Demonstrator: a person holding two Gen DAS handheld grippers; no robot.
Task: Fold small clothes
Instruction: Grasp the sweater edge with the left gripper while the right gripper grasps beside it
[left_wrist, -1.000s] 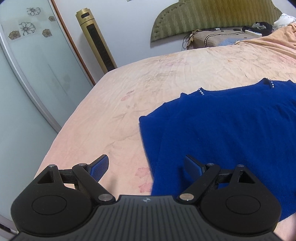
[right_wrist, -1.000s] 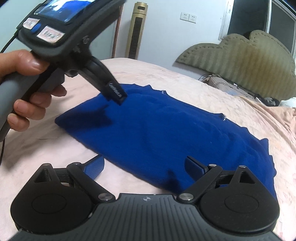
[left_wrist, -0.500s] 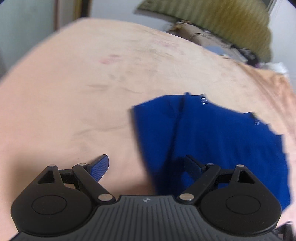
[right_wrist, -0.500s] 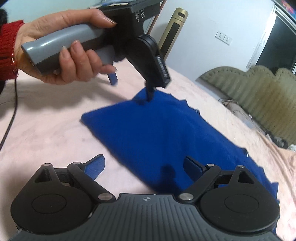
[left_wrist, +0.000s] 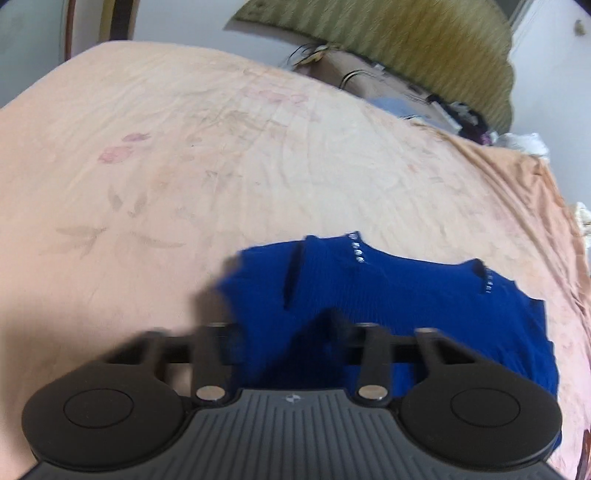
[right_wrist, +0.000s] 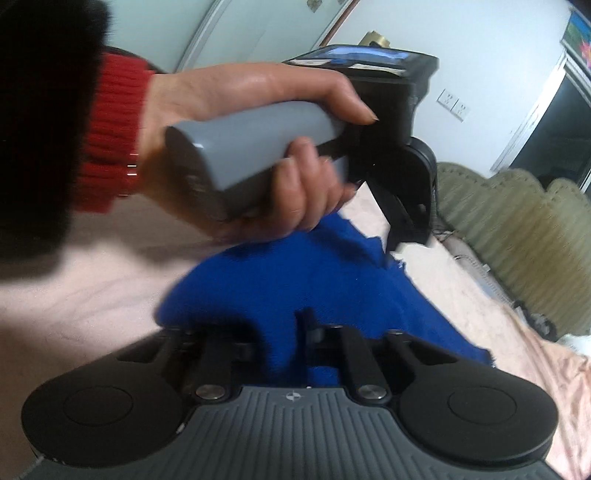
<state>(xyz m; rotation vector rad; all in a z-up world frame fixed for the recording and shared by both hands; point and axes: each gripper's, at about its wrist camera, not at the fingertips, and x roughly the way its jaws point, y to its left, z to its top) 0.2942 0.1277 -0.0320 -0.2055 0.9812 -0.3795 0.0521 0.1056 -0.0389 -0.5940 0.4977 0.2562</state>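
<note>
peach bedsheet (left_wrist: 258, 147), green scalloped headboard (left_wrist: 406, 48), white walls (right_wrist: 461, 55).

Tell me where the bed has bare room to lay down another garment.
The peach floral bedsheet is bare left of and beyond the blue knitted sweater. The far right corner by the green padded headboard is cluttered.

The right gripper (right_wrist: 286, 332) sits at six o'clock, its jaws drawn close together with a fold of the blue garment (right_wrist: 332, 291) between them. Toward eleven o'clock a hand (right_wrist: 251, 147) in a red cuff grips the grey handle of the left gripper (right_wrist: 408, 236), whose tip meets the garment's far edge on the pink bedsheet (right_wrist: 74, 306).
</note>
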